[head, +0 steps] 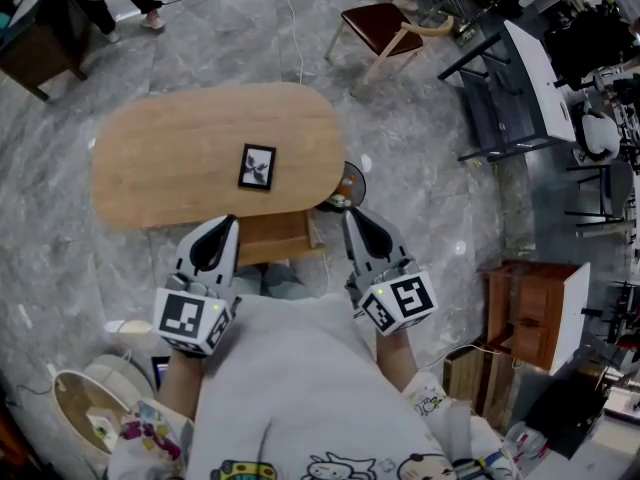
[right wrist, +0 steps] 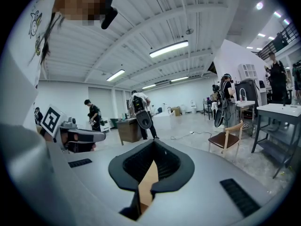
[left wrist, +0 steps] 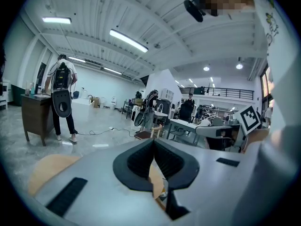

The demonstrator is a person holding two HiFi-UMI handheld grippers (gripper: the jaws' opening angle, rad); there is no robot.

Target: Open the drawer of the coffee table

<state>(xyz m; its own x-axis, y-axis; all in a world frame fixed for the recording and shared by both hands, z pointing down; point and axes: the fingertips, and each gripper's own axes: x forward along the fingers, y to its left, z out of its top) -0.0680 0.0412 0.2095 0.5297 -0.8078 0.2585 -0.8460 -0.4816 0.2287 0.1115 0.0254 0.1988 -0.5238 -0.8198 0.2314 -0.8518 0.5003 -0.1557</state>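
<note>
An oval wooden coffee table [head: 190, 153] lies below me in the head view, with a small black-and-white marker card [head: 257, 166] on its top. Its wooden drawer [head: 275, 238] sticks out from under the near edge. My left gripper [head: 231, 222] sits just left of the drawer, its jaws shut with nothing between them. My right gripper [head: 350, 214] is just right of the drawer, also shut and empty. In the left gripper view the left gripper [left wrist: 154, 142] shows its black pads pressed together over a strip of wood. The right gripper [right wrist: 153, 145] looks the same in its own view.
A wooden chair [head: 385, 28] stands beyond the table. A black desk frame [head: 500, 108] and a brown cabinet [head: 535, 313] are on the right. A round fan [head: 85, 413] sits on the floor at lower left. People [left wrist: 63, 98] stand further off.
</note>
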